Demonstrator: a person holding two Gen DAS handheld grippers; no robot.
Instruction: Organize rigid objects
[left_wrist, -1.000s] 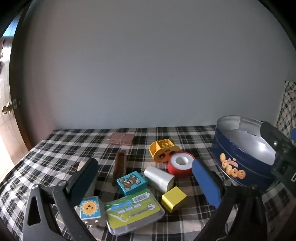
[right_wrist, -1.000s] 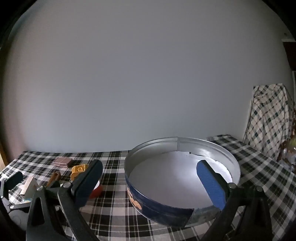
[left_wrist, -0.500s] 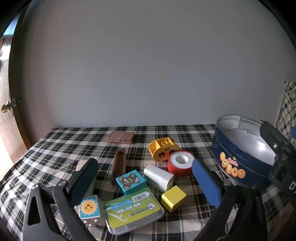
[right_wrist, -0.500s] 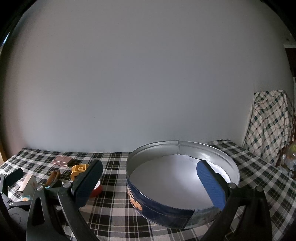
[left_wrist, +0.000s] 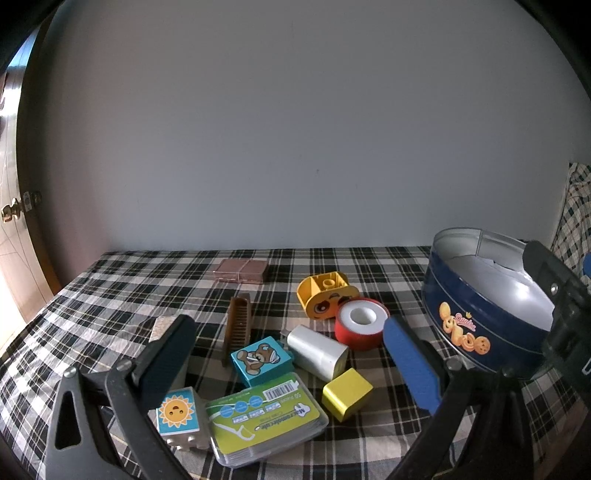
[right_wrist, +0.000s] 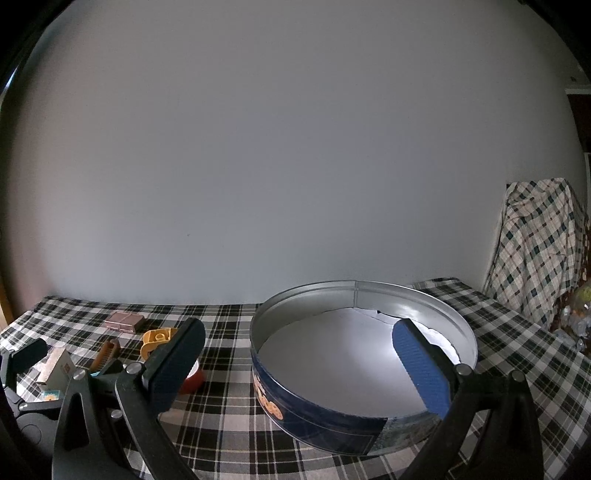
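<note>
My left gripper (left_wrist: 291, 363) is open over a heap of small objects on the plaid cloth: a teal bear block (left_wrist: 260, 360), a silver cylinder (left_wrist: 318, 352), a yellow cube (left_wrist: 346, 394), a red-and-white roll (left_wrist: 361, 324), a yellow toy block (left_wrist: 327, 293), a brown comb (left_wrist: 238, 326), a sun block (left_wrist: 177, 413) and a green floss-pick case (left_wrist: 264, 419). A round blue cookie tin (right_wrist: 362, 363) stands empty at the right, with my right gripper (right_wrist: 301, 363) open in front of it, one finger over its rim.
A pink flat box (left_wrist: 242, 270) lies near the wall. The grey wall closes the back of the table. A plaid cloth (right_wrist: 539, 247) hangs over something at far right. A wooden door (left_wrist: 14, 221) with a brass knob is at far left.
Both views have shifted slightly: the objects and tin sit a little lower and closer, as both grippers tilt up or rise a bit. Nothing was grasped.
</note>
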